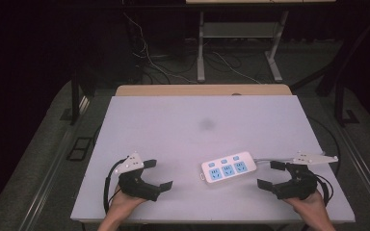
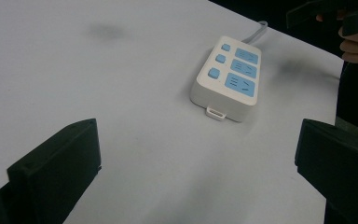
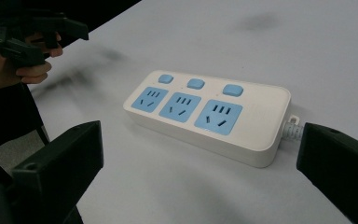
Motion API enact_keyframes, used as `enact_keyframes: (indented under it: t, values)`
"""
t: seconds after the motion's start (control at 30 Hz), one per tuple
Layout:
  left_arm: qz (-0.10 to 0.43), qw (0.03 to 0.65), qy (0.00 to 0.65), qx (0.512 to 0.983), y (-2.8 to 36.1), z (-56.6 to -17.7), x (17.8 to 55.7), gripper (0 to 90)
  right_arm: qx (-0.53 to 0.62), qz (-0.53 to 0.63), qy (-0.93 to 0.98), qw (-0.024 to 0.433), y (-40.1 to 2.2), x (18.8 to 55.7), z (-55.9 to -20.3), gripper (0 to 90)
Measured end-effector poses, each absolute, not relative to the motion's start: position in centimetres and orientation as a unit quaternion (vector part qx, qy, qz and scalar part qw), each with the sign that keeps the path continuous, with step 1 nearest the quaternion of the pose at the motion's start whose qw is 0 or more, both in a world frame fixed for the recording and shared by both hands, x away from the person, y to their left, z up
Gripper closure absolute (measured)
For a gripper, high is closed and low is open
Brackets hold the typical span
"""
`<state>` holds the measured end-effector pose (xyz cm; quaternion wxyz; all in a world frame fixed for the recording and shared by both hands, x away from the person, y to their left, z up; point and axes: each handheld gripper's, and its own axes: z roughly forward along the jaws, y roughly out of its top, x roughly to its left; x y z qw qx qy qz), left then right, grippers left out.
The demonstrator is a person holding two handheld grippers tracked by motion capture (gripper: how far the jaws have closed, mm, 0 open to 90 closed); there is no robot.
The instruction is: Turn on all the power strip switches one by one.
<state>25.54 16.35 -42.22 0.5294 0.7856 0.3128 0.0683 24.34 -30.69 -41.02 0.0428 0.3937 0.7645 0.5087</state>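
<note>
I count one power strip (image 1: 229, 167) with three sockets and three buttons on the desk (image 1: 173, 125), between my left tongs (image 1: 157, 174) and right tongs (image 1: 269, 174), both spread apart and empty.

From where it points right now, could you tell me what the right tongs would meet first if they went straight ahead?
Most likely the power strip: it lies directly ahead of the open right tongs on the table, cord end nearest, though depth is uncertain.

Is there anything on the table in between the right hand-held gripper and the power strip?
No, nothing visible. The right hand-held gripper hovers open beside the power strip, with bare white table between them.
</note>
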Motion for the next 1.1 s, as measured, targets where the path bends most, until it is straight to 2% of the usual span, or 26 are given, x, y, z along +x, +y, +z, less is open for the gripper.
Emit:
enact_keyframes:
  t: [1.1]
  values:
    - [0.074, 0.528, 0.316, 0.785, 16.60, -42.22, 25.50, 0.0, 0.393, 0.473, 0.788, 0.036, -30.29, 24.58, -41.06, 0.3]
